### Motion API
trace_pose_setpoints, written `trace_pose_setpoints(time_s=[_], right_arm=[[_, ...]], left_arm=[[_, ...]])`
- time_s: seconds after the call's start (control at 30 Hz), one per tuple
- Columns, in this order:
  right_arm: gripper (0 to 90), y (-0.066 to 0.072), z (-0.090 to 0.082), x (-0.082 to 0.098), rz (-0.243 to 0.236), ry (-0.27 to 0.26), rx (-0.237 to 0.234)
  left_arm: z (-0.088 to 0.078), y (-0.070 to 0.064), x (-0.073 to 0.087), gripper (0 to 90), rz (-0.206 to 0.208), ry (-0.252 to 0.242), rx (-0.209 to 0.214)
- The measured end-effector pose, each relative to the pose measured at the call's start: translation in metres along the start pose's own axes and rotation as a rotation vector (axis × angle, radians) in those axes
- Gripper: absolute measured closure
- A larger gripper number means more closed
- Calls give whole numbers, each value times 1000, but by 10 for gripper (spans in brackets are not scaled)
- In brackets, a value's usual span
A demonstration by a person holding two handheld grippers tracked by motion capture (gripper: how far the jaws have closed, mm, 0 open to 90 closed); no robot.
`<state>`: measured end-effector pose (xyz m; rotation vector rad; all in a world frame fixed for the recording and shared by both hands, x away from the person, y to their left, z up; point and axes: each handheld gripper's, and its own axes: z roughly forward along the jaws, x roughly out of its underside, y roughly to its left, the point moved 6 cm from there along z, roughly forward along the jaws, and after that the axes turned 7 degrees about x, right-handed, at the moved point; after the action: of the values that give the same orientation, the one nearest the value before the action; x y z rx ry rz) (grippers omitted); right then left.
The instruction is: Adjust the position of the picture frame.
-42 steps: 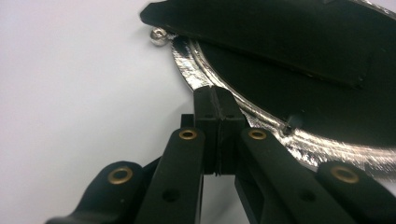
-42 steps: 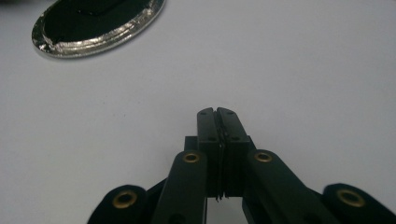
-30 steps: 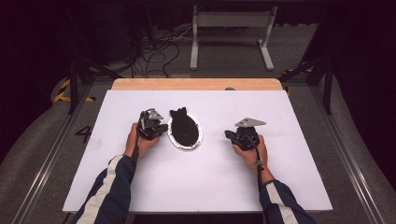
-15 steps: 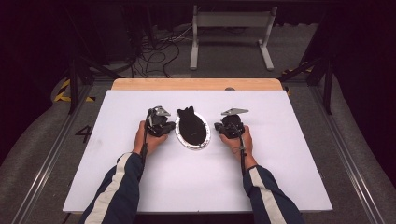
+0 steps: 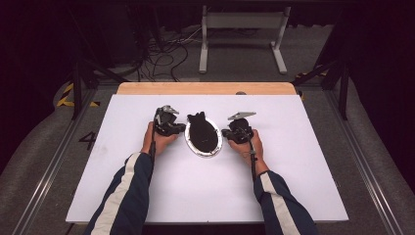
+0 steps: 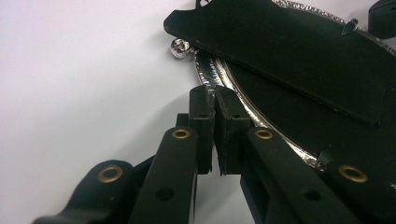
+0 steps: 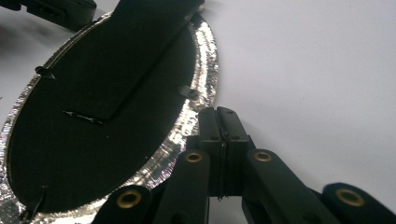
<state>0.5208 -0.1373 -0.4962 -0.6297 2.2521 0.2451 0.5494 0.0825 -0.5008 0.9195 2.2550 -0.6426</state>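
Observation:
An oval picture frame (image 5: pixel 203 136) lies face down mid-table, black back up, silver rim around it. Its black prop strip (image 6: pixel 289 51) (image 7: pixel 149 51) runs across the back. My left gripper (image 5: pixel 182 128) sits at the frame's left edge. Its jaws are shut with nothing between them, and the tips (image 6: pixel 214 91) touch the silver rim (image 6: pixel 208 77). My right gripper (image 5: pixel 225 133) is at the frame's right edge, also shut. Its tips (image 7: pixel 220 112) rest against the rim (image 7: pixel 205 60). A small silver ball (image 6: pixel 180 47) lies by the frame's end.
The white table (image 5: pixel 195 196) stretches wide on both sides and toward me. A wooden strip (image 5: pixel 205 88) borders its far edge. Beyond it on the floor stand a metal rack (image 5: pixel 242 29) and loose cables (image 5: pixel 161 54).
Both hands have moved inward to the frame, the right one farther. The grippers now sit against its two long sides instead of standing apart from it.

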Motion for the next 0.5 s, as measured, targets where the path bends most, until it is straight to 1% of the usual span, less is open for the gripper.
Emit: trace_pose_setpoints(time_s=[0.03, 0.07, 0.1, 0.17, 0.27, 0.3, 0.33, 0.37, 0.4, 0.43, 0.47, 0.5], right_arm=[[893, 0, 0, 0, -1, -1, 1], [893, -1, -1, 1, 7, -1, 2], [881, -4, -1, 1, 14, -4, 9], [883, -9, -1, 1, 5, -9, 18], [882, -14, 0, 0, 1, -6, 28], [881, -15, 0, 0, 3, -3, 22], [885, -16, 0, 0, 3, -4, 17], [900, -17, 1, 0, 11, -4, 13], [900, -18, 1, 0, 8, -7, 15], [900, -19, 0, 1, 19, -10, 5], [900, -19, 0, 1, 19, -10, 5], [900, -20, -1, 2, 35, -7, -6]], left_arm=[[2, -3, -2, 865, 23, 9, -11], [4, -6, -3, 874, 25, 6, -15], [6, -8, -4, 878, 32, 7, -10], [7, -9, -5, 875, 38, 5, 1], [9, -10, -6, 877, 33, 3, 19], [10, -12, -6, 877, 25, -2, 23], [11, -13, -7, 877, 39, 5, 28], [12, -15, -7, 881, 37, 3, 30], [13, -16, -8, 900, 48, 4, 29], [13, -17, -8, 900, 45, 4, 33], [13, -17, -8, 900, 45, 4, 33], [13, -17, -8, 900, 47, 2, 38]])
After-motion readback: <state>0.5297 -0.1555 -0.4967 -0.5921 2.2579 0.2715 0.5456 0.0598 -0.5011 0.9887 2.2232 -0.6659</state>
